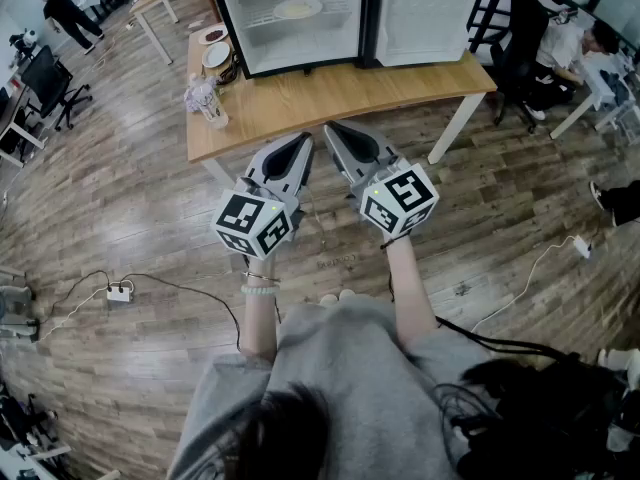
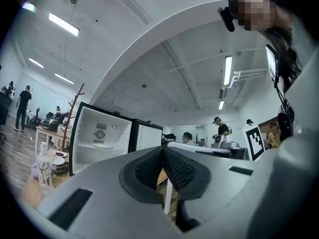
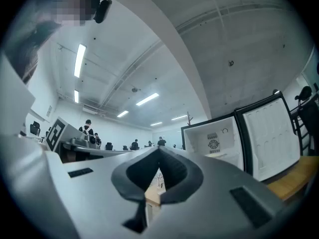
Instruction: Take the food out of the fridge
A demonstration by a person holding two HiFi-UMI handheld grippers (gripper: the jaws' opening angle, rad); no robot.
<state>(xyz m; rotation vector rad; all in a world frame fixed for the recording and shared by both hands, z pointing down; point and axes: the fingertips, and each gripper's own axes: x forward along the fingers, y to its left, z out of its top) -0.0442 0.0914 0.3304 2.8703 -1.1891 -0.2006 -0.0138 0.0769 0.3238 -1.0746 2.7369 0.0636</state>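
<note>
A small black fridge stands open on the wooden table, its door swung to the right. On its white shelf lies a pale plate of food. Both grippers are held side by side in front of the table's near edge, well short of the fridge. My left gripper is shut with nothing in it, and my right gripper is shut and empty too. The left gripper view has the fridge beyond the closed jaws. The right gripper view shows it to the right of the jaws.
Left of the fridge on the table are two plates and a clear bottle near the left edge. A black chair and seated people are at the right. Cables and a power strip lie on the wooden floor.
</note>
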